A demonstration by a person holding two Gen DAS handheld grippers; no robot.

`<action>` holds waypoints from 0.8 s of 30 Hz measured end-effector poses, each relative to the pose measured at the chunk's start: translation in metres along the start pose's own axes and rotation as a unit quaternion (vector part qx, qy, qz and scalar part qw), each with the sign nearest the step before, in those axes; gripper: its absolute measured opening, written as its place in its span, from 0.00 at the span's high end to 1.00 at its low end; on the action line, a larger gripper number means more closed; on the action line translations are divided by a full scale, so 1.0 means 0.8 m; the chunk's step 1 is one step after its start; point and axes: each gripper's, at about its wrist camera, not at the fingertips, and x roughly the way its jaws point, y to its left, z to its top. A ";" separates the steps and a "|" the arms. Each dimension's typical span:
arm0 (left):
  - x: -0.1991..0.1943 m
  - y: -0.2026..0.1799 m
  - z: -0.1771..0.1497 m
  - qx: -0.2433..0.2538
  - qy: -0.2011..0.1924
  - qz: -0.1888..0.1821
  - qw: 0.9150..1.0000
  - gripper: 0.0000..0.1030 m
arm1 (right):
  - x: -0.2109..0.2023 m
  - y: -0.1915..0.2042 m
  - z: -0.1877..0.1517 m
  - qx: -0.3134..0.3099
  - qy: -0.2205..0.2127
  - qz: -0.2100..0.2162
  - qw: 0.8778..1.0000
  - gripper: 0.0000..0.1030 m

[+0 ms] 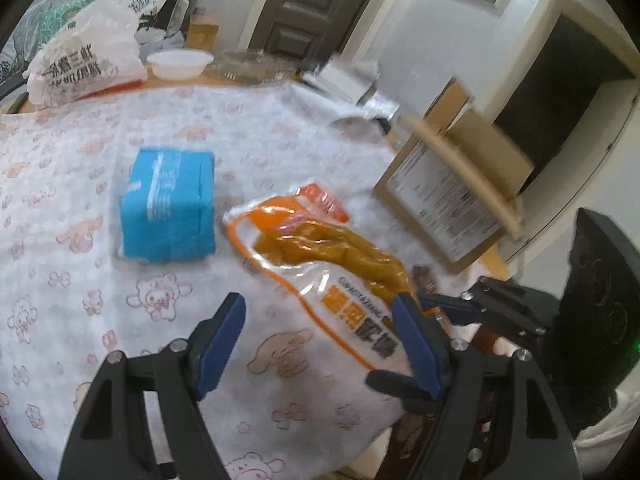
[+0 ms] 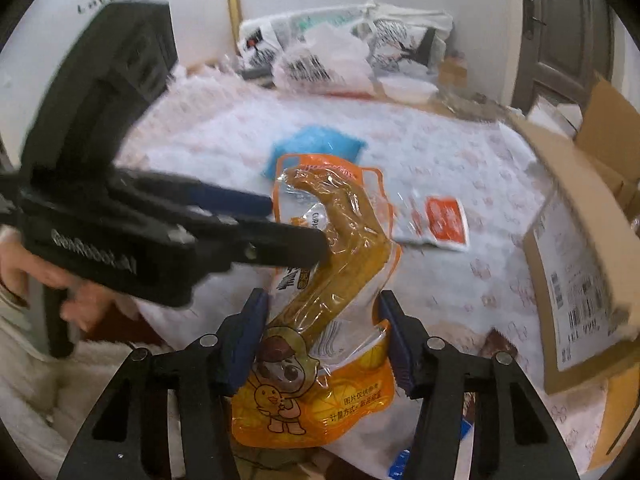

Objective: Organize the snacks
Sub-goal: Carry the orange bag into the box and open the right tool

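Note:
An orange and clear snack bag (image 2: 340, 240) of yellow-brown pieces lies lengthwise on the cartoon-print tablecloth (image 1: 80, 280). My right gripper (image 2: 322, 336) is shut on its near end, both blue pads against the bag's edges. In the left wrist view the same bag (image 1: 320, 256) runs toward the right gripper's fingers (image 1: 448, 308). My left gripper (image 1: 320, 328) stands open over bare cloth, its right finger beside the bag. It crosses the right wrist view as the left gripper (image 2: 296, 224) over the bag. A blue packet (image 1: 168, 208) sits further back.
A small white and orange sachet (image 2: 440, 220) lies right of the bag. An open cardboard box (image 2: 580, 260) stands at the table's right edge. Plastic bags (image 1: 88, 60) and a white bowl (image 1: 180, 62) crowd the far side. A hand (image 2: 76, 296) holds the left gripper.

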 end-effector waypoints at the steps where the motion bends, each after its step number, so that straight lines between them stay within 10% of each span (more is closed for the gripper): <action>1: -0.008 -0.001 0.004 -0.003 -0.008 -0.011 1.000 0.29 | -0.005 0.002 0.005 -0.001 -0.007 0.005 1.000 0.50; 14: -0.078 -0.122 0.097 0.101 -0.091 -0.012 0.991 0.54 | -0.116 -0.011 0.073 -0.034 -0.138 0.013 0.990 0.50; 24: 0.004 -0.264 0.174 0.198 -0.075 -0.014 0.977 0.54 | -0.198 -0.150 0.060 0.008 -0.170 -0.041 0.984 0.50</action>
